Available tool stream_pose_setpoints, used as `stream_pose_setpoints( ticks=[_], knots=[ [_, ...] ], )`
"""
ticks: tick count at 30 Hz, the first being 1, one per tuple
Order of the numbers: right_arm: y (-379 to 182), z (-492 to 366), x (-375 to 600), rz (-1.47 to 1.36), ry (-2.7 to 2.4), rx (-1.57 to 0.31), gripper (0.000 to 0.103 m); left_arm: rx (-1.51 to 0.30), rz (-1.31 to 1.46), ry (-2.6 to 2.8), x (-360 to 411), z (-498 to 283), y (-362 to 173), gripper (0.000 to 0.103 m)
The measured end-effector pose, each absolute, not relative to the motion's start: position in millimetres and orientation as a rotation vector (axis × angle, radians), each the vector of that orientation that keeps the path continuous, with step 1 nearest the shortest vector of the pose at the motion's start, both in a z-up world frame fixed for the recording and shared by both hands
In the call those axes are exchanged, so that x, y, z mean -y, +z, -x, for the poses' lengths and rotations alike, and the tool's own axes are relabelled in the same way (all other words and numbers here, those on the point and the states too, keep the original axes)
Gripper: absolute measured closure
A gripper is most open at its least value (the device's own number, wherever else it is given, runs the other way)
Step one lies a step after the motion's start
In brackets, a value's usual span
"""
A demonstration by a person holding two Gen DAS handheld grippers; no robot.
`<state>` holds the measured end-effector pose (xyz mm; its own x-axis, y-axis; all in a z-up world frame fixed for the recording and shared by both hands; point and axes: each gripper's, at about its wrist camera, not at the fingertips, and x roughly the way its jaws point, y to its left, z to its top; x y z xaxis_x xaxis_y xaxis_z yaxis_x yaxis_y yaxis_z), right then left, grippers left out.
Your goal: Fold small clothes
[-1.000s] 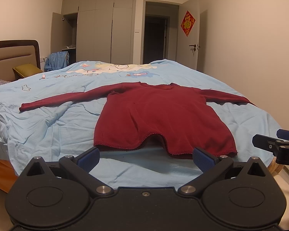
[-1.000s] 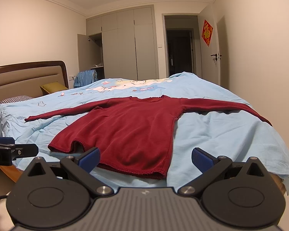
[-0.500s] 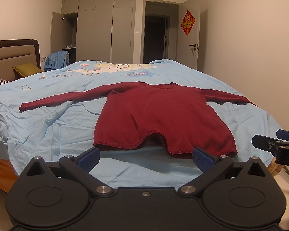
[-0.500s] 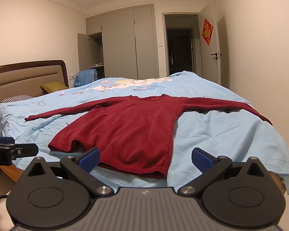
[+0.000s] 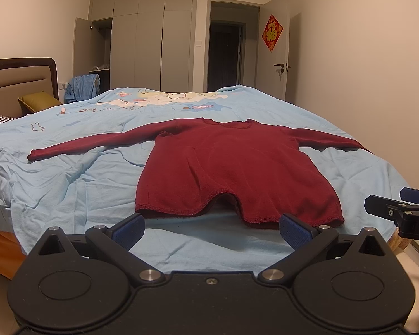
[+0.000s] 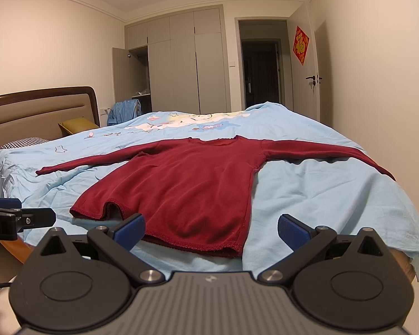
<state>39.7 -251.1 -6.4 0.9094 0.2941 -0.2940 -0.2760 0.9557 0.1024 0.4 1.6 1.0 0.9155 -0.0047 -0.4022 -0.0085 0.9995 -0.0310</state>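
My left gripper [image 5: 211, 230] has its blue pads [image 5: 128, 228] spread wide with nothing between them, poised over the near edge of the bed [image 5: 69, 184]. My right gripper [image 6: 211, 230] is just as wide apart and empty, level with the left one and to its side; each shows in the other's view at the frame edge. Just beyond the fingertips lies the sweater [image 5: 234, 170], dark red, flat on the light blue sheet [image 6: 335, 195], hem toward me and neck away. Both sleeves stretch straight out sideways, the right one reaching the bed's edge. The hem arches up off the sheet near its middle. Behind stand a wardrobe [image 5: 150, 42] and a doorway [image 6: 262, 75].
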Motion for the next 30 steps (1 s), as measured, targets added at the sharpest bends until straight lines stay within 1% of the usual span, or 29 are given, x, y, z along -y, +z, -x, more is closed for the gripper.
stream_pose_setpoints(
  ticks=[30],
  knots=[
    [-8.9, -40.6, 250.3, -0.06, 0.299, -0.318, 0.0, -0.416, 0.031, 0.002, -1.5, -0.6, 0.9, 0.001]
  ],
)
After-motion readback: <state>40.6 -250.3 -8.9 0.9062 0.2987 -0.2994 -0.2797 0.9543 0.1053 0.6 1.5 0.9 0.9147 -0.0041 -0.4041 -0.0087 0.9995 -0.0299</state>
